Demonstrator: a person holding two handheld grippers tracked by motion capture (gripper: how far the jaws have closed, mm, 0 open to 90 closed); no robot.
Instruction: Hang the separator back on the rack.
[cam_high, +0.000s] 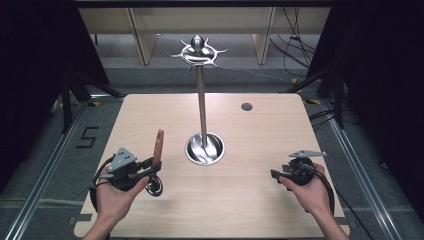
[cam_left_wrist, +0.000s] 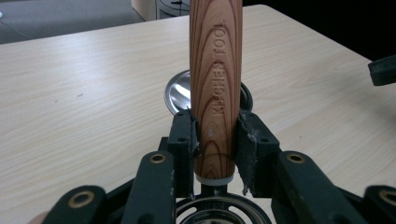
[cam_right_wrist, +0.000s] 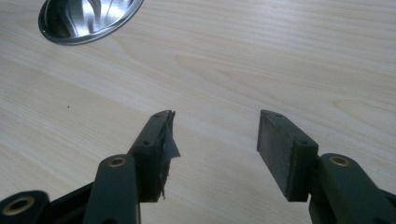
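Observation:
My left gripper (cam_high: 150, 167) is shut on the wooden handle (cam_high: 158, 146) of a kitchen tool; the handle stands nearly upright above the table's left part. In the left gripper view the pads clamp the handle (cam_left_wrist: 215, 84), printed "KITCHEN TOOL", near its lower end, and the tool's round slotted metal head (cam_left_wrist: 219, 212) hangs below the jaws. A steel rack stands at mid-table: round dish base (cam_high: 204, 149), thin pole (cam_high: 201, 107), ring of hooks (cam_high: 199, 51) on top. My right gripper (cam_high: 274, 174) rests open over bare wood at the right, with nothing between its pads (cam_right_wrist: 280, 149).
The wooden table (cam_high: 260, 200) has a small dark round hole cover (cam_high: 246, 106) at its far right. The rack's base (cam_right_wrist: 88, 16) lies ahead and left of the right gripper. Black cables trail from both grippers. Dark curtains and floor rails flank the table.

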